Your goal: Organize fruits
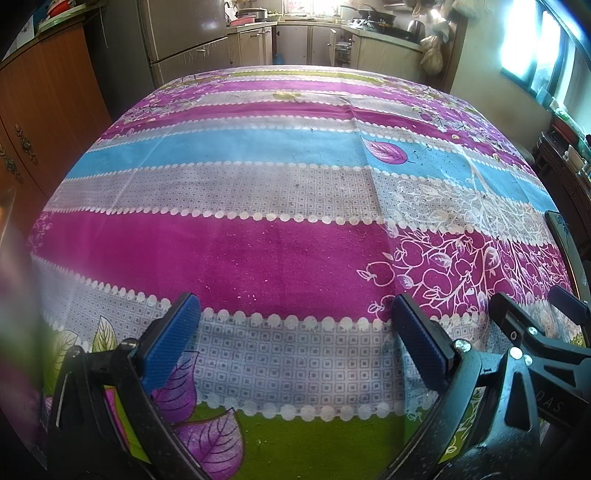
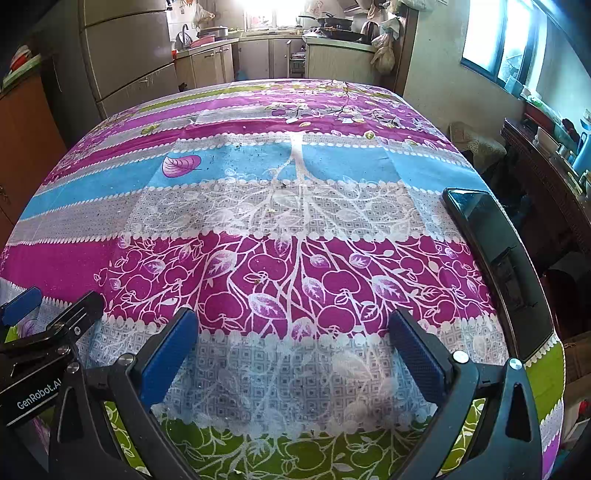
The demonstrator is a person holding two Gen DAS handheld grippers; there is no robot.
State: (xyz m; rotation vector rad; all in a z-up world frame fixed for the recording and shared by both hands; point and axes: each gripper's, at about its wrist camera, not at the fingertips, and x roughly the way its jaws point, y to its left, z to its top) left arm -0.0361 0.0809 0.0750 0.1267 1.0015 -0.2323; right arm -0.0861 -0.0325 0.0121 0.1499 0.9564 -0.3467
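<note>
No fruit shows in either view. My left gripper (image 1: 295,306) stands open over the near part of a table covered by a striped purple, blue and green cloth (image 1: 258,251), with nothing between its blue pads (image 1: 170,339). My right gripper (image 2: 291,321) is open too, empty, above the same cloth (image 2: 295,273) a little further right. Each gripper appears at the edge of the other's view: the right gripper (image 1: 532,317) at the far right, the left gripper (image 2: 48,306) at the far left.
A dark phone-like slab (image 2: 491,251) lies along the table's right edge. Beyond the table stand a fridge (image 1: 181,33), kitchen cabinets (image 1: 295,44) and a stove with pans (image 2: 332,29). A wooden cupboard (image 1: 40,110) is left; a cluttered shelf (image 2: 546,155) is right.
</note>
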